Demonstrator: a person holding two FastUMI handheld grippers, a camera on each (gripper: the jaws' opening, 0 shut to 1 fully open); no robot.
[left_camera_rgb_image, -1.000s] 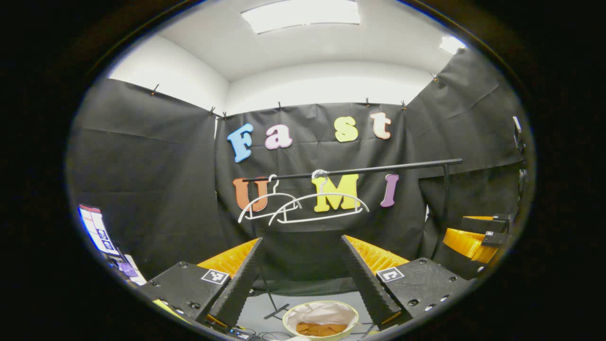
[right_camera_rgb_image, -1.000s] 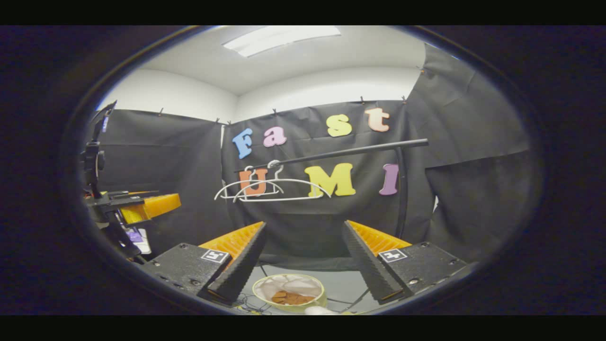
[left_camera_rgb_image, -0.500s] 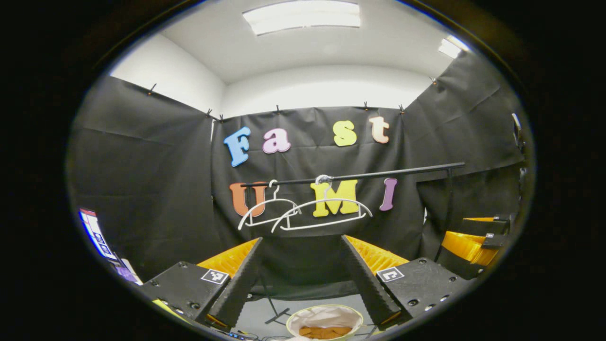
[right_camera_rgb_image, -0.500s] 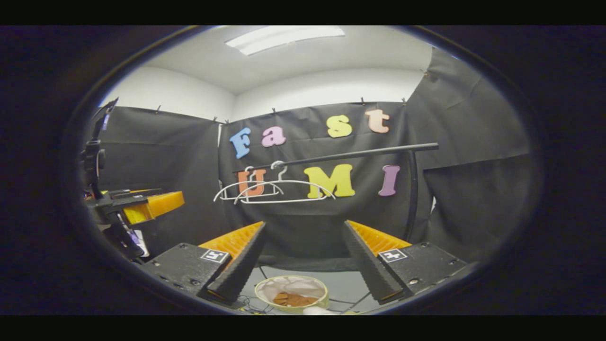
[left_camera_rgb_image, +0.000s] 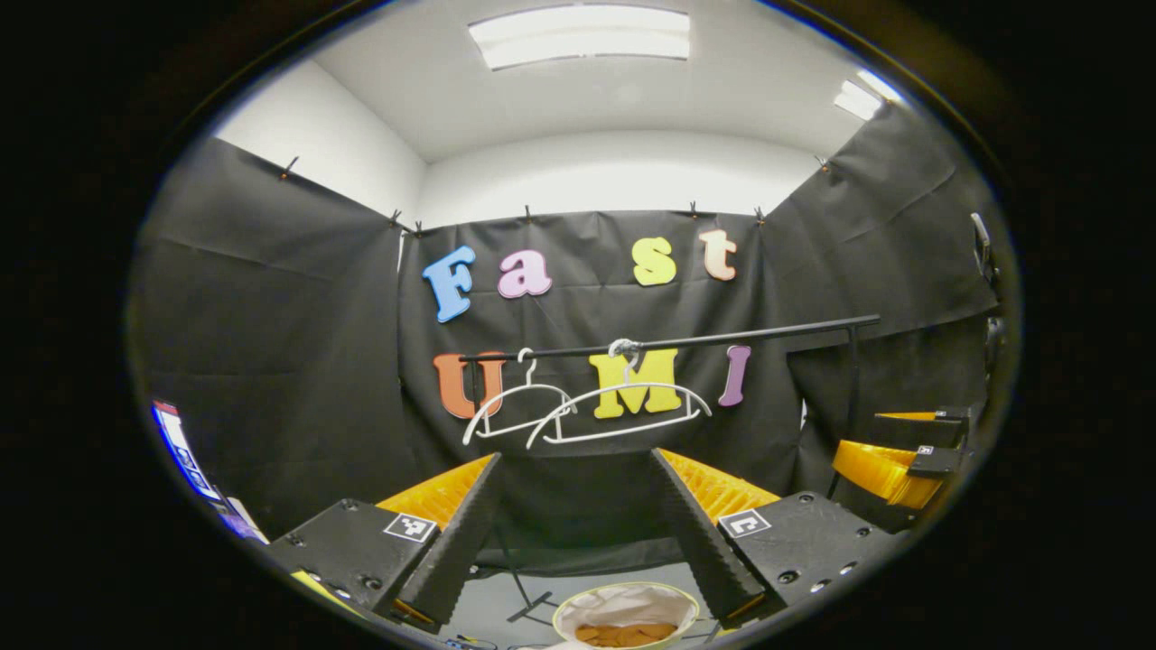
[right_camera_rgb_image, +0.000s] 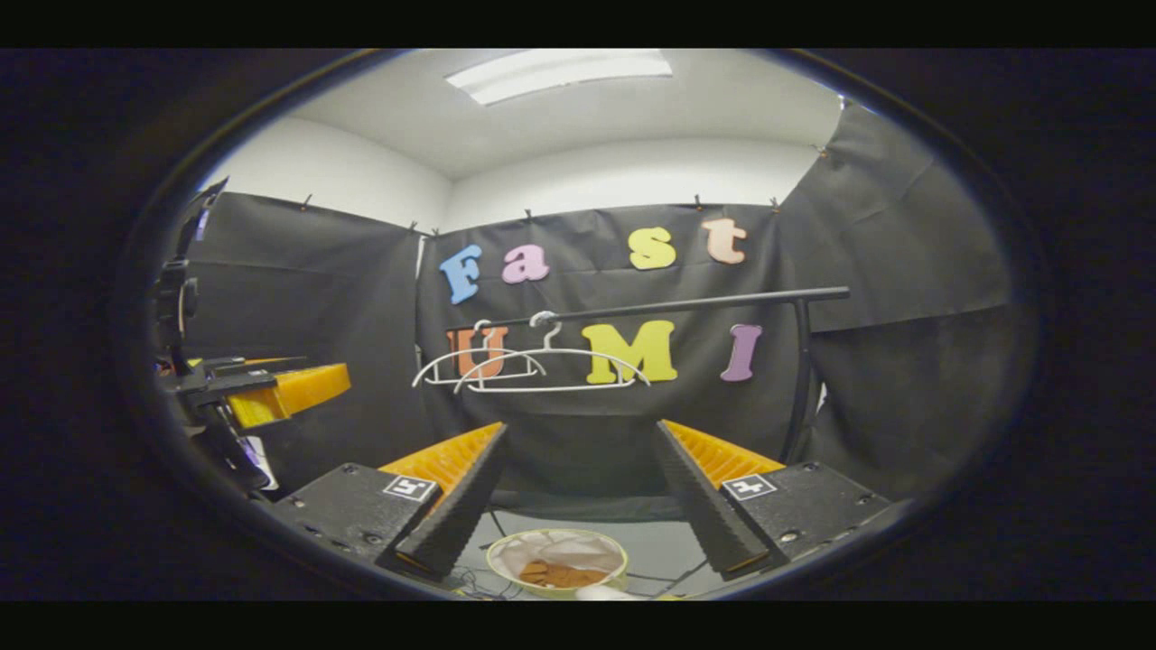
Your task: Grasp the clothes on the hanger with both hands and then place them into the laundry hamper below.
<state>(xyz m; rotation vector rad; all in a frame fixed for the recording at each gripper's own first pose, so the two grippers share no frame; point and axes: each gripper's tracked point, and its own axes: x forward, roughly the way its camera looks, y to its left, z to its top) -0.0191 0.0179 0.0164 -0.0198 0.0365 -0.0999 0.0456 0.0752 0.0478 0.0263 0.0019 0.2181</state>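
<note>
**Both views tilting up from the hamper**

Since a second ago the rail and hangers are sitting lower in both views, and the laundry hamper (left_camera_rgb_image: 625, 614) is slipping toward the bottom edge. Left hand-held gripper (left_camera_rgb_image: 573, 533) is hanging wide open, gripping nothing; right hand-held gripper (right_camera_rgb_image: 578, 519) is likewise spread and empty. Orange clothes (right_camera_rgb_image: 558, 573) are lying inside the hamper, below and between each pair of fingers. Two white hangers (right_camera_rgb_image: 533, 366) are dangling bare on the black rail (left_camera_rgb_image: 686, 340), well beyond the fingertips.

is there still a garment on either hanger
No, in the left gripper view both white hangers hang bare on the rail, and orange clothes already lie in the hamper below.
</note>
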